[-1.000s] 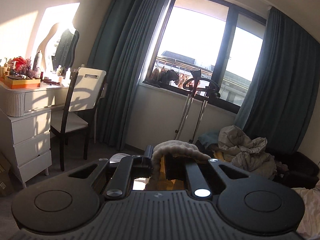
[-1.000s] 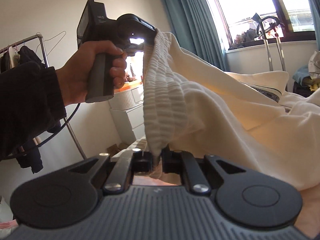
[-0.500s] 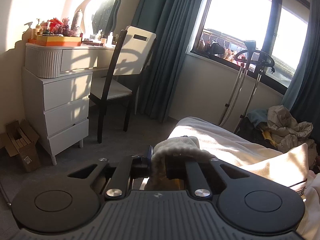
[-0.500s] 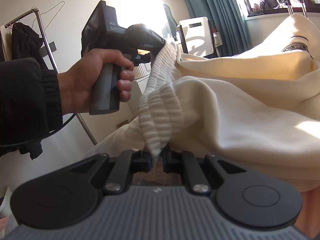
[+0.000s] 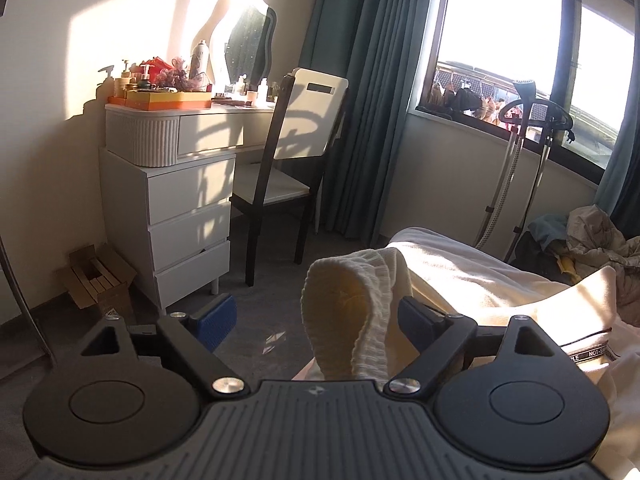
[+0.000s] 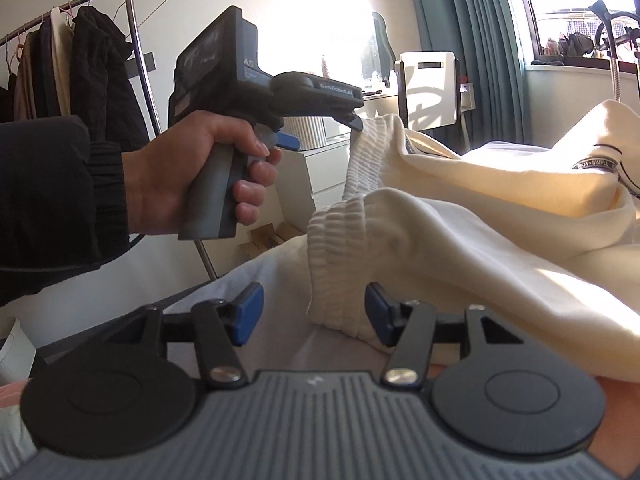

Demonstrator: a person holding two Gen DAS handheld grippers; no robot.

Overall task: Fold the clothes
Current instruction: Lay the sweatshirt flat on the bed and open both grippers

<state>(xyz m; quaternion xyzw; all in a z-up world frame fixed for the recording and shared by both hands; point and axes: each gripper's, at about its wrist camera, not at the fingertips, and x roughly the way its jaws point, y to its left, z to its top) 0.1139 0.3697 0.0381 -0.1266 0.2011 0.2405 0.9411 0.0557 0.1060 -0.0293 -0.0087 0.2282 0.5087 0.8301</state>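
1. Bed (image 6: pixel 256 276): a pale sheet covers it. It lies directly beneath and ahead of both hand-held grippers and carries the garment.

2. Cream sweatshirt (image 6: pixel 500 240): it is spread over the bed, ahead and to the right of the right hand-held gripper. Printed lettering shows on a raised fold at the far right. The fabric reads as thick, soft knit. Judgement: it is light, limp and non-fragile, will sag wherever it is unsupported, and will hold a crease only loosely.

3. Ribbed hem (image 6: pixel 340 224): an elastic band at the near edge of the sweatshirt. It runs from between the fingers of the right hand-held gripper up to the tip of the left hand-held gripper. Judgement: this band is the thickest and least slippery part, so it is the preferred hold point. Take hold at two points well apart along it to keep the edge straight.

4. Left hand-held gripper (image 5: pixel 314 322): jaws opening and standing wide. A loop of the ribbed hem (image 5: pixel 352 312) stands between the fingers, beside the right pad and clear of the left pad. Nothing is clamped. In the right wrist view, a hand (image 6: pixel 200 176) holds its grip.

5. Right hand-held gripper (image 6: pixel 314 314): jaws opening. The hem hangs between the blue pads (image 6: pixel 246 312) with a gap on each side. No grip is applied.
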